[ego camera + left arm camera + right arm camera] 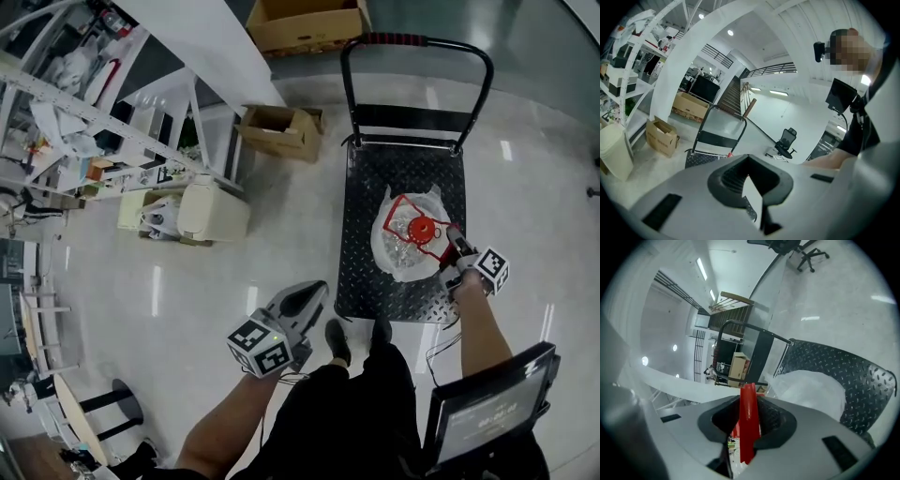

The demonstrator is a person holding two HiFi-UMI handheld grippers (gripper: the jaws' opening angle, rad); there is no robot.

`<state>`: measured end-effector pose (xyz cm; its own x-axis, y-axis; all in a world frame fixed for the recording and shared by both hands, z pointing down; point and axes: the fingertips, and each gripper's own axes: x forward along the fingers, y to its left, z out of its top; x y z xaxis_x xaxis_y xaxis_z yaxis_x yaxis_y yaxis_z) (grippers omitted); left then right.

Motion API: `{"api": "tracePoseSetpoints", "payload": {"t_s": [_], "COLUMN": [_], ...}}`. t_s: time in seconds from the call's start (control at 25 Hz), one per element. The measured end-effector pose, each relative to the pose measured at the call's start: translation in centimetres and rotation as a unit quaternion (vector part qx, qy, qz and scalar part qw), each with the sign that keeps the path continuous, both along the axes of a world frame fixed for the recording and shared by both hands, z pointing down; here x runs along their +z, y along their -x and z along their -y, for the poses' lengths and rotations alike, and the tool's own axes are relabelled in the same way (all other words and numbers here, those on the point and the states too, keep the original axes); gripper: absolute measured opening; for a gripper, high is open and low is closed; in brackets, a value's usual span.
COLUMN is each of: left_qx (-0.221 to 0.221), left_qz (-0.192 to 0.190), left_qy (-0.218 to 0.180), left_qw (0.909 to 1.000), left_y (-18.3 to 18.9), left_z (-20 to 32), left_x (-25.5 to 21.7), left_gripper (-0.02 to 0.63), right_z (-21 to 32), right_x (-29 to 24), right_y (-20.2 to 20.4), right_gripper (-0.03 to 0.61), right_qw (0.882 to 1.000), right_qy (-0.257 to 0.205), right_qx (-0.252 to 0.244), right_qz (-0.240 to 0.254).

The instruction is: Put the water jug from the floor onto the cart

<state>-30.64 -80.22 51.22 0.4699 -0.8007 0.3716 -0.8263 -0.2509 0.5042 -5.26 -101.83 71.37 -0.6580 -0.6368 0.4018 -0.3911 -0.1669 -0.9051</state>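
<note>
Glossy pale floor. On a black cart stands a clear water jug. Right tongs grip its red handle; left tongs closed, empty.

Cardboard box beside white shelving; second box beyond.

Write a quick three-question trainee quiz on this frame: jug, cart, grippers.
1. True or false: the water jug stands on the floor beside the cart.
2. What is the right gripper shut on? A) the cart's push bar B) the jug's red handle C) nothing
3. Fill in: the left gripper holds ____.
Key: 1 false, the jug is on the cart; 2 B; 3 nothing, its jaws are together and empty.
</note>
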Motion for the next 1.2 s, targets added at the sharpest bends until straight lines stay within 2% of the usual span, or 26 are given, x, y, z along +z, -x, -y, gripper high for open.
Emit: {"api": "tracePoseSetpoints", "payload": {"t_s": [0.16, 0.24, 0.32, 0.52, 0.64, 0.84, 0.92, 0.96, 1.04, 1.12, 1.2], "left_qx": [0.009, 0.011, 0.013, 0.019, 0.017, 0.015, 0.006, 0.012, 0.041, 0.047, 0.029], "left_qz": [0.003, 0.004, 0.005, 0.017, 0.019, 0.008, -0.016, -0.016, 0.013, 0.038, 0.048], "left_qy": [0.003, -0.001, -0.008, -0.034, -0.053, -0.095, -0.096, -0.102, -0.129, -0.154, -0.176], "left_qw": [1.0000, 0.9999, 0.9999, 0.9991, 0.9982, 0.9954, 0.9953, 0.9946, 0.9908, 0.9861, 0.9827], "left_y": [-0.8, -1.0, -1.1, -1.3, -1.3, -1.4, -1.7, -2.2, -3.4, -3.8, -3.5], "left_z": [0.4, 0.7, 1.0, 1.9, 2.8, 3.0, 3.2, 3.1, 2.8, 2.7, 2.8], "left_x": [0.2, -0.2, -0.8, -3.2, -5.6, -9.7, -11.3, -12.2, -14.2, -16.5, -19.2], "left_gripper": [-0.009, -0.009, -0.009, -0.009, -0.009, -0.009, -0.009, -0.009, -0.009, -0.009, -0.009], "right_z": [-0.4, -0.9, -1.7, -2.3, -1.3, -0.2, -0.6, -1.2, -2.9, -4.6, -6.4], "right_x": [1.8, 2.6, 2.7, -0.1, -5.4, -17.6, -22.9, -25.5, -30.2, -33.9, -36.9], "right_y": [-1.1, -1.8, -2.5, -6.8, -8.0, -5.7, -4.3, -3.5, -1.8, -0.4, 0.6], "right_gripper": [0.086, 0.206, 0.256, 0.265, 0.264, 0.264, 0.262, 0.256, 0.190, 0.116, 0.043], "right_qw": [1.000, 0.999, 0.998, 0.991, 0.986, 0.977, 0.969, 0.964, 0.949, 0.929, 0.900], "right_qy": [0.015, 0.023, 0.024, 0.010, -0.034, -0.146, -0.194, -0.219, -0.272, -0.323, -0.379], "right_qx": [0.000, -0.004, -0.013, 0.020, 0.013, -0.012, -0.029, -0.039, -0.062, -0.080, -0.100], "right_qz": [-0.008, -0.031, -0.060, -0.129, -0.162, -0.152, -0.149, -0.148, -0.148, -0.161, -0.192]}}
